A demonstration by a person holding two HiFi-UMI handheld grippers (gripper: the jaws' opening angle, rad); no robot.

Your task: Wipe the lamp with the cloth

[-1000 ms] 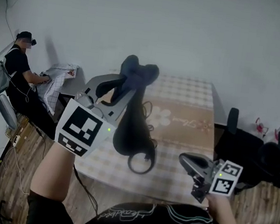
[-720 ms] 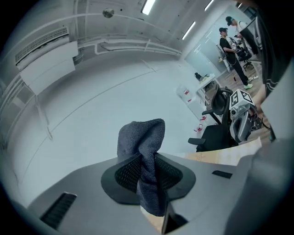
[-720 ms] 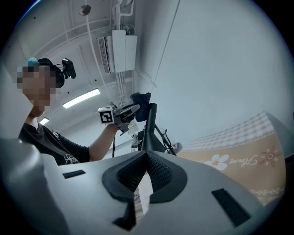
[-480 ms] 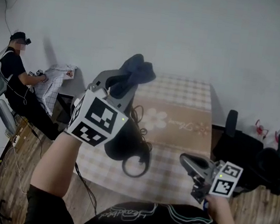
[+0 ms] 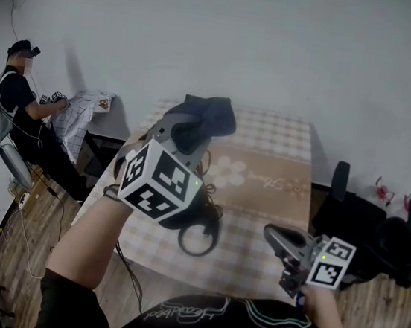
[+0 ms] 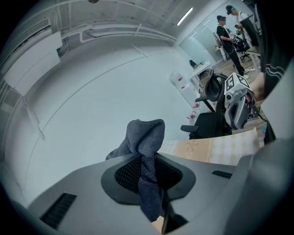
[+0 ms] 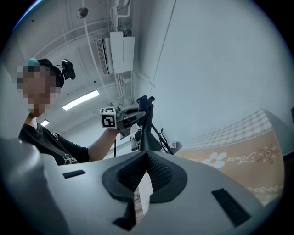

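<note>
A plain white wall backs a table with a beige checked, flower-printed cover, on a wooden plank floor. A black office chair stands near its right edge. A strip light glows overhead.

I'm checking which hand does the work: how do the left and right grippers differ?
The left gripper is shut on the dark cloth; the right gripper is shut on nothing. The left gripper is raised by the black lamp; the right gripper sits low at the near edge of the table, apart from the lamp. Both are hand-held and shut.
</note>
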